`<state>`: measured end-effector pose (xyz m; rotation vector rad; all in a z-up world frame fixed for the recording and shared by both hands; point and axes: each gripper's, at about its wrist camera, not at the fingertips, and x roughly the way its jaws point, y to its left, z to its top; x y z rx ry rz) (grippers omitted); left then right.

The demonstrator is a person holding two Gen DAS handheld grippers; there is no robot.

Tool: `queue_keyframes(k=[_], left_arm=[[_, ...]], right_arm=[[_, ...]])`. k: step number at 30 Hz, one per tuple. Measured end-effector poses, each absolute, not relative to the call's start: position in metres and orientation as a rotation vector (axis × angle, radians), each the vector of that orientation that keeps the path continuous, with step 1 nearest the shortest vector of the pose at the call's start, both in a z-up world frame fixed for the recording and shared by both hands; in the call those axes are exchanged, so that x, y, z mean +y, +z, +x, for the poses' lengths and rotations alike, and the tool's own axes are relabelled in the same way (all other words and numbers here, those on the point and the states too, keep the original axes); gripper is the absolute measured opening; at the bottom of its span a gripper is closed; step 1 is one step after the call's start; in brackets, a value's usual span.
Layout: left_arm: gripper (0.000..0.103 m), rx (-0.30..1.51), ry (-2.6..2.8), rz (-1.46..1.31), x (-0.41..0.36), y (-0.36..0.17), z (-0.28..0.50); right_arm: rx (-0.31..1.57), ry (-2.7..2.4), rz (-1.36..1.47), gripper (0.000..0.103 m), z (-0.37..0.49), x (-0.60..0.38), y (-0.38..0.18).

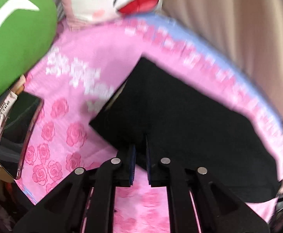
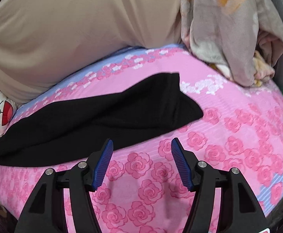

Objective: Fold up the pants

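Left gripper [image 1: 140, 145] clamped on near edge of black pants [image 1: 180, 104]. Right gripper [image 2: 142, 145] jaws apart, nothing between, pants just ahead on pink sheet [image 2: 229, 136].

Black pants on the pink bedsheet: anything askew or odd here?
The black pants lie bunched, not flat: one end sticks up in a peak and a fold ridge crosses the middle. A phone sits at the pink sheet's edge, near the folding area.
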<state>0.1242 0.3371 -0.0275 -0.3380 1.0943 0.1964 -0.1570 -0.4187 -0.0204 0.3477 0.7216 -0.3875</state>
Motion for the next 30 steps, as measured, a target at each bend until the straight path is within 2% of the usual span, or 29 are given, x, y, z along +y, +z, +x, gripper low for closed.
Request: queue_keyframes(k=[4, 5, 9, 10, 12, 14, 16, 18, 19, 24, 30], left_arm=[[0.009, 1.112, 0.238, -0.271, 0.326, -0.049, 0.128], [0.010, 1.105, 0.242, -0.276, 0.326, -0.048, 0.127], [0.010, 1.114, 0.249, -0.289, 0.328, -0.048, 0.127], [0.010, 1.117, 0.251, -0.284, 0.329, -0.048, 0.129], [0.010, 1.120, 0.255, -0.277, 0.327, -0.046, 0.132], [0.010, 1.117, 0.250, -0.284, 0.330, -0.039, 0.135], [0.010, 1.106, 0.242, -0.273, 0.331, -0.032, 0.134], [0.010, 1.109, 0.235, -0.260, 0.332, -0.031, 0.134], [0.010, 1.114, 0.240, -0.246, 0.332, -0.034, 0.134], [0.010, 1.141, 0.242, -0.234, 0.334, -0.049, 0.132], [0.010, 1.133, 0.250, -0.192, 0.331, -0.039, 0.134]], right_arm=[[0.702, -0.291, 0.514, 0.062, -0.129, -0.428, -0.014], [0.702, -0.279, 0.538, 0.064, -0.120, -0.429, -0.012], [0.792, -0.293, 0.603, 0.066, -0.055, -0.443, -0.026], [0.822, -0.307, 0.615, 0.063, -0.041, -0.449, -0.033], [0.871, -0.363, 0.539, 0.005, -0.009, -0.453, -0.041], [0.804, -0.337, 0.540, 0.005, -0.004, -0.450, -0.020], [0.621, -0.243, 0.506, 0.004, -0.027, -0.439, 0.031], [0.549, -0.224, 0.431, 0.003, -0.055, -0.431, 0.060], [0.567, -0.235, 0.430, 0.003, -0.064, -0.434, 0.057], [0.852, -0.345, 0.521, 0.005, -0.082, -0.470, -0.042], [0.780, -0.322, 0.603, 0.005, -0.093, -0.470, -0.041]])
